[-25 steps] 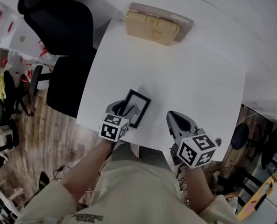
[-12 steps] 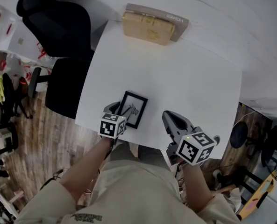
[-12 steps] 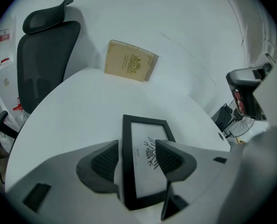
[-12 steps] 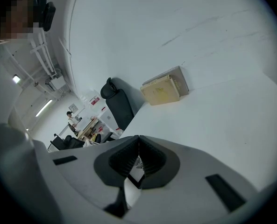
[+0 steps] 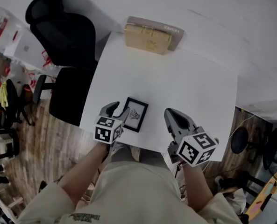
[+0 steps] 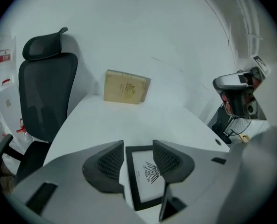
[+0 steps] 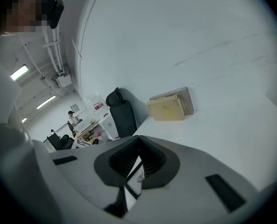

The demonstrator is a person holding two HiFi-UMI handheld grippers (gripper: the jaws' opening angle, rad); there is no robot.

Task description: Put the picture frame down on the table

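Picture frame (image 5: 136, 114) lies flat. Left gripper (image 5: 117, 111) has wide jaws, just narrowing slightly, holding nothing. Right gripper (image 5: 172, 115) is closed, empty. Only the right gripper view shows a distant person (image 7: 73, 117).

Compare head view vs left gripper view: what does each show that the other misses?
Head view only: right tongs, shut; the person's lap; wood floor.
Left gripper view only: left tongs from inside, ribbed pads apart, having just closed a little, pressing nothing; grey-topped equipment at right, which I can't match in the head view.
Both: frame flat on the table, box at the far edge, chair.
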